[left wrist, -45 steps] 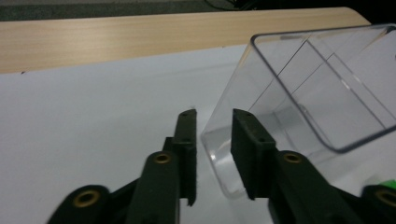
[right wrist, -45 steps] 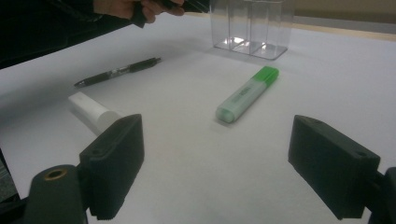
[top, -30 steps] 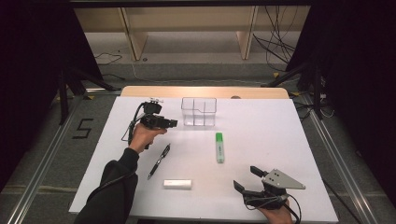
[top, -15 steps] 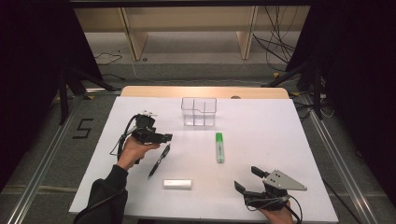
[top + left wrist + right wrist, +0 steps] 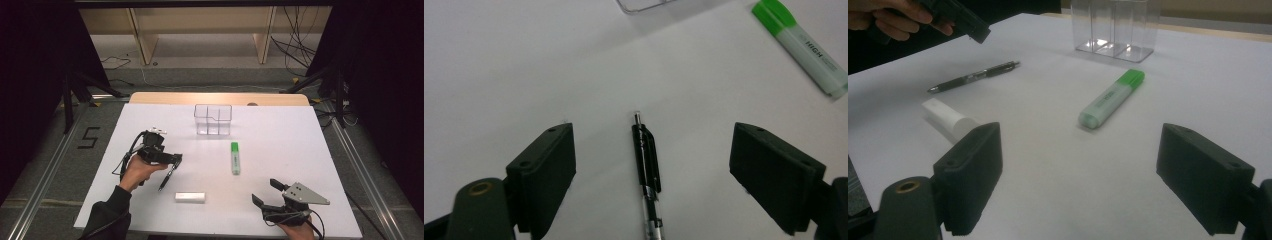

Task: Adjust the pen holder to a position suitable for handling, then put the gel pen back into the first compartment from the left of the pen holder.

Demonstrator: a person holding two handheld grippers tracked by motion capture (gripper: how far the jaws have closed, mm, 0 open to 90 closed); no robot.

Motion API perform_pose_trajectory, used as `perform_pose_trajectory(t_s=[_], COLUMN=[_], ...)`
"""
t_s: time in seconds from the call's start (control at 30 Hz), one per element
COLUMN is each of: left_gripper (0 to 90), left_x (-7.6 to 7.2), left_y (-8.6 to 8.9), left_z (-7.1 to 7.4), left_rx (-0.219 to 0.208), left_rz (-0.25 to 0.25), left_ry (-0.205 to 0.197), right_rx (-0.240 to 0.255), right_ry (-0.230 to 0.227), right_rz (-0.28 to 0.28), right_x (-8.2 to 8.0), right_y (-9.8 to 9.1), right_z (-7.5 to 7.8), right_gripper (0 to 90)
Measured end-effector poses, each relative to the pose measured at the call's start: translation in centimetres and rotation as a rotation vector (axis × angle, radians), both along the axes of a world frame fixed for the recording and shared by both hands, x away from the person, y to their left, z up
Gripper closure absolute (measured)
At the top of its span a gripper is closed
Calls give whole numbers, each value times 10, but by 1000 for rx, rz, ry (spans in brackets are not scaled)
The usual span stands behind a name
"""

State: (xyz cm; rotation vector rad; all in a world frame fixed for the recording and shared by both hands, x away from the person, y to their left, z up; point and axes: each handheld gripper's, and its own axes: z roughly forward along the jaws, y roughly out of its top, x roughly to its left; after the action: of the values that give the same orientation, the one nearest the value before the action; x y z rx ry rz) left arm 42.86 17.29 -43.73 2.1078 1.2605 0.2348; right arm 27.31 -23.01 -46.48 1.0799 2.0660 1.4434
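Left gripper (image 5: 651, 165) hangs over the black pen (image 5: 647, 170), jaws just opened wide, pen lying between them untouched on the white surface (image 5: 280, 150). Right gripper (image 5: 266, 192) rests near the front edge, jaws apart, empty.

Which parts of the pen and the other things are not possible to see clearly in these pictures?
- Pen: its lower end is cut off by the bottom edge of the left gripper view.
- Pen in the high view: the left gripper covers its upper end.
- Highlighter: print cut off by the right edge.
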Motion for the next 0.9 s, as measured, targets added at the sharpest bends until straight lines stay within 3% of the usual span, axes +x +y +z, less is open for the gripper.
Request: perform_pose_trajectory(t_s=[0.17,0.3,0.4,0.63,0.9], left_gripper=[183,171,170,170,212], left_x=[-9,-15,-20,-30,-36], left_y=[-3,-2,-2,-1,-3], left_z=[-4,-6,-7,-10,-16], left_rx=[52,63,106,136,206], left_rz=[-32,-61,-57,-65,-79], left_ry=[12,36,38,73,115], right_rx=[0,-5,-3,-2,-10], right_ry=[0,1,3,8,9], right_rz=[-6,-4,-9,-12,-15], right_x=[-1,-1,-1,-2,-2], right_y=[1,1,0,1,0], right_z=[1,0,0,-1,-2], right_gripper=[194,194,194,194,194])
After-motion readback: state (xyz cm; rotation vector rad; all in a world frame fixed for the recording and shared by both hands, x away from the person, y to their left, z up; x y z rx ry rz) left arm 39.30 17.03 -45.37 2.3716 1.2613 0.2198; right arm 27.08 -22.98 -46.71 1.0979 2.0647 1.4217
